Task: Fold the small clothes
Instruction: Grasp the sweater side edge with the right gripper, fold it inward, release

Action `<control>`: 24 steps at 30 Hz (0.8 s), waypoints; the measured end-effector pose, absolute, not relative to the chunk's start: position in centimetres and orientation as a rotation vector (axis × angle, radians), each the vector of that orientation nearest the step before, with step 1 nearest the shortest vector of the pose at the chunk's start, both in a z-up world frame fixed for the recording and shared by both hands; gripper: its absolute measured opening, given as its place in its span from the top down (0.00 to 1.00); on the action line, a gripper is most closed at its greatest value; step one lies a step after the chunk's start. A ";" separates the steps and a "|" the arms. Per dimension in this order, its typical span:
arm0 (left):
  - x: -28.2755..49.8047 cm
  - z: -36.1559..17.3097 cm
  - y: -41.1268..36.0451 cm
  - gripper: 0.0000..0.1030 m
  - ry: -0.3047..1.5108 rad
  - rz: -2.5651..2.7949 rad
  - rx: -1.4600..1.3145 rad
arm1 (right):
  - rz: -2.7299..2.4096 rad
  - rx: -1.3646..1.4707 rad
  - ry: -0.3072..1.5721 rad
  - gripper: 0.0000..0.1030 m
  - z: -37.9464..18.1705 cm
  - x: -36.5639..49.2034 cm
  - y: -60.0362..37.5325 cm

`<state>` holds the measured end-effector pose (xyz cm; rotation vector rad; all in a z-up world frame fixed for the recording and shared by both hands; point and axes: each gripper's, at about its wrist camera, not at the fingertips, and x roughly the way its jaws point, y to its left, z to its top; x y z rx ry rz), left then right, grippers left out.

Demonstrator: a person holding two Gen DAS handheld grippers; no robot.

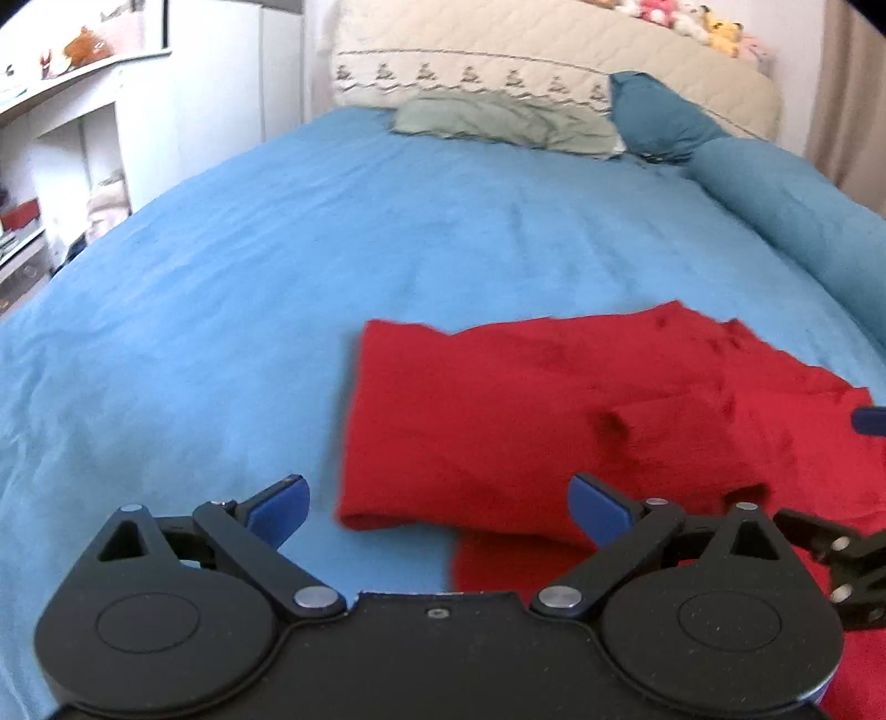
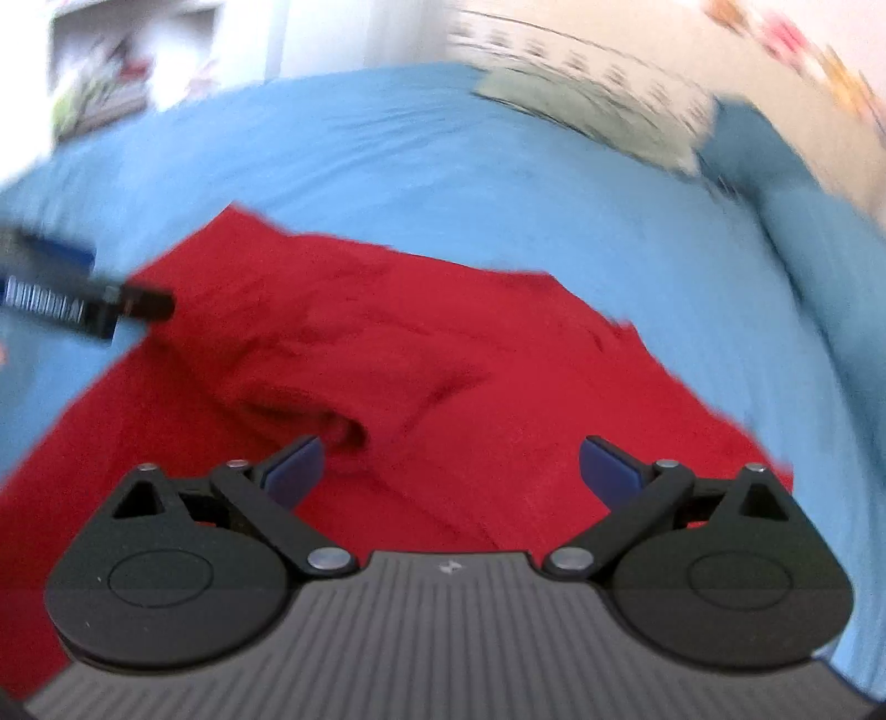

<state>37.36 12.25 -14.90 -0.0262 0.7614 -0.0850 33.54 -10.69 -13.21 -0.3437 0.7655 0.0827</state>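
A red garment (image 1: pixel 554 421) lies partly folded on the blue bedsheet (image 1: pixel 221 288), with a folded-over flap at its left and wrinkles to the right. My left gripper (image 1: pixel 437 512) is open and empty, just above the garment's near left edge. In the right wrist view the same red garment (image 2: pixel 421 360) fills the middle, blurred by motion. My right gripper (image 2: pixel 451 471) is open and empty above the garment's near part. Part of the left gripper (image 2: pixel 83 299) shows at the left edge of the right wrist view, and part of the right gripper (image 1: pixel 853 559) at the right edge of the left wrist view.
At the head of the bed are a cream quilted pillow (image 1: pixel 498 61), a grey-green folded cloth (image 1: pixel 498 122) and teal pillows (image 1: pixel 775 194). Plush toys (image 1: pixel 686 22) sit on top. White shelves (image 1: pixel 66 138) stand left of the bed.
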 end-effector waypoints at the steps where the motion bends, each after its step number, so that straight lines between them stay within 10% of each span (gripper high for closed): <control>1: 37.4 -15.1 12.8 0.01 0.762 -0.076 -0.029 | 0.101 -0.394 0.757 0.00 -13.7 33.9 -9.7; 12: 37.4 -16.3 15.7 0.01 0.779 -0.033 -0.059 | 0.192 -0.764 0.716 0.31 -18.9 36.5 -3.5; 19: 37.5 -16.3 15.8 0.01 0.786 -0.032 -0.066 | 0.196 -0.745 0.690 0.77 -18.9 37.5 -2.5; 24: 37.6 -16.4 15.5 0.01 0.794 -0.041 -0.065 | 0.086 -0.617 0.628 0.79 -15.2 38.5 -5.5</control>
